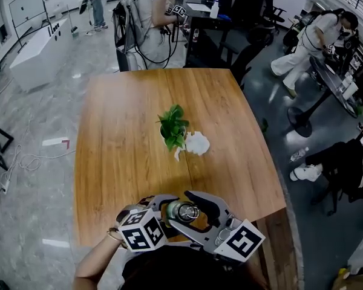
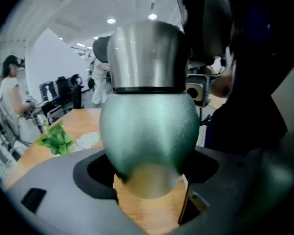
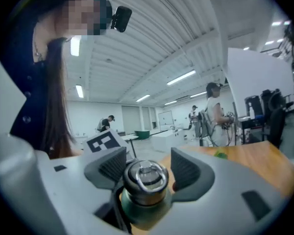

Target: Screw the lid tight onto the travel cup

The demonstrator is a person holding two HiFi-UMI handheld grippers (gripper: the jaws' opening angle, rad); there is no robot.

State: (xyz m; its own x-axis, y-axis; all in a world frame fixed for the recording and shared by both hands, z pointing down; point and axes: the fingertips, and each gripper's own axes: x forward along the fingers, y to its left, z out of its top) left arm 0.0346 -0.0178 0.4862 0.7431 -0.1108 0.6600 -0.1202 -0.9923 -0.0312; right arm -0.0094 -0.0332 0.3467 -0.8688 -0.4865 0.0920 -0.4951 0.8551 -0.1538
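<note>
At the near edge of the wooden counter (image 1: 127,132), the person holds both tongs close together around a travel cup (image 2: 149,131). The left tongs (image 2: 147,199) are clamped on the cup's rounded green body, holding it upright above the wood. The steel lid (image 3: 146,176) sits on top of the cup, its ring handle facing up. The right tongs (image 3: 148,166) stand apart on either side of this lid. One ribbed pad lies against it, and a thin gap shows at the other pad.

Near the middle of the counter, well apart from the cup, stands a small green plant (image 1: 172,125). A white crumpled lump (image 1: 196,142) lies just beside it, toward the right edge.

Past the far edge, a person in a light top (image 1: 151,11) stands with cables hanging from the body. Another person (image 1: 314,38) bends forward beyond the far right corner, near a dark round table (image 1: 336,80).
</note>
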